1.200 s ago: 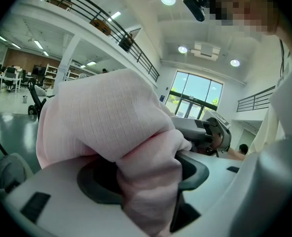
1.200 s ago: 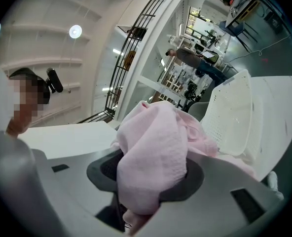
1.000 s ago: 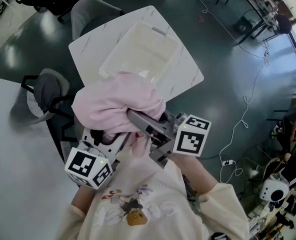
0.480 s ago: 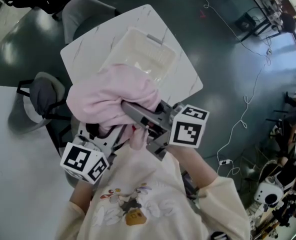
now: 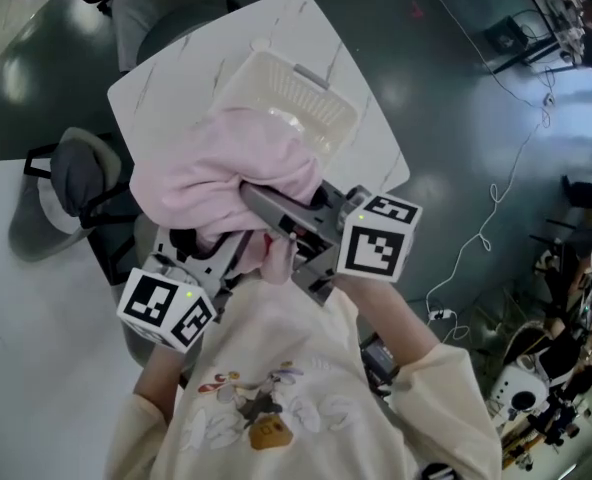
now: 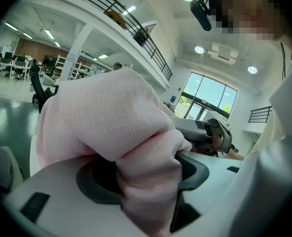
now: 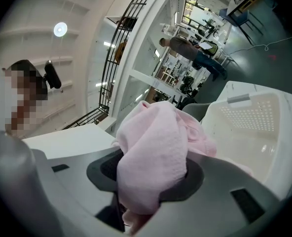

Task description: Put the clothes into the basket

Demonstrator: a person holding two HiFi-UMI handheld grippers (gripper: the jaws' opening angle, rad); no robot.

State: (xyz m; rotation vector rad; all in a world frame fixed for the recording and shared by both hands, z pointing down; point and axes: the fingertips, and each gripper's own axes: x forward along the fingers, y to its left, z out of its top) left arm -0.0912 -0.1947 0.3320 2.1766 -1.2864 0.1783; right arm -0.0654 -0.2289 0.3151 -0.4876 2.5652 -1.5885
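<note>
A bunched pink knit garment (image 5: 221, 173) is held aloft at the near rim of a white perforated plastic basket (image 5: 311, 98). It is pinched in the closed fingers of the left gripper (image 6: 146, 181) and right gripper (image 7: 151, 179). The basket stands on a white marbled counter (image 5: 166, 88).

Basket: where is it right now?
Head view, upper centre: the white basket sits on the white table, just beyond the pink garment. In the right gripper view it fills the right side.
</note>
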